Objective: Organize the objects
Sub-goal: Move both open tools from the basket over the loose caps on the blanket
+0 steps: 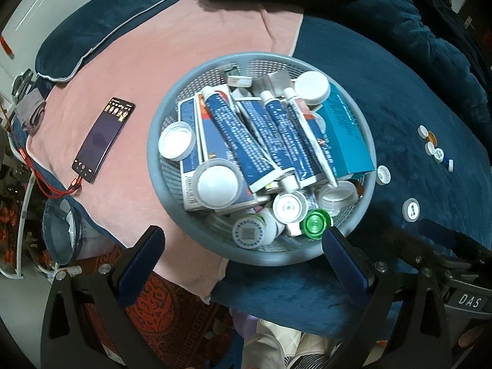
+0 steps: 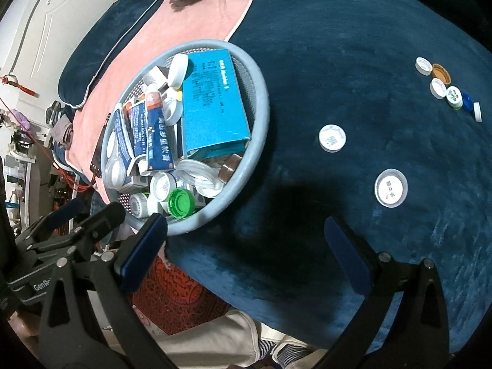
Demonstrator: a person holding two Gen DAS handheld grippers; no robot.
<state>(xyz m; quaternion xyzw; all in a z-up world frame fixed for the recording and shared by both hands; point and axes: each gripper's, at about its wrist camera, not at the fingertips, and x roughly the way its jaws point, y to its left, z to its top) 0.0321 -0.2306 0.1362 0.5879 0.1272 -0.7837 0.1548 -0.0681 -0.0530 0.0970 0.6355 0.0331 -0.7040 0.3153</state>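
A round grey mesh basket (image 1: pixel 172 215) (image 2: pixel 261 117) sits on the bed, filled with blue ointment tubes (image 1: pixel 233 135), boxes, a teal box (image 1: pixel 347 129) (image 2: pixel 212 104), white lids and a green cap (image 1: pixel 316 224) (image 2: pixel 181 203). My left gripper (image 1: pixel 243 246) is open and empty, just in front of the basket's near rim. My right gripper (image 2: pixel 246 233) is open and empty over the blue blanket, right of the basket. Two white lids (image 2: pixel 332 137) (image 2: pixel 390 187) lie on the blanket ahead of it. A cluster of small caps (image 2: pixel 446 87) (image 1: pixel 435 147) lies farther right.
A phone (image 1: pixel 103 140) with a red cable lies on the pink blanket (image 1: pixel 129 61) left of the basket. A blue pillow (image 1: pixel 92 30) is at the back left. The bed edge, a red patterned rug (image 2: pixel 172 289) and the person's leg are below.
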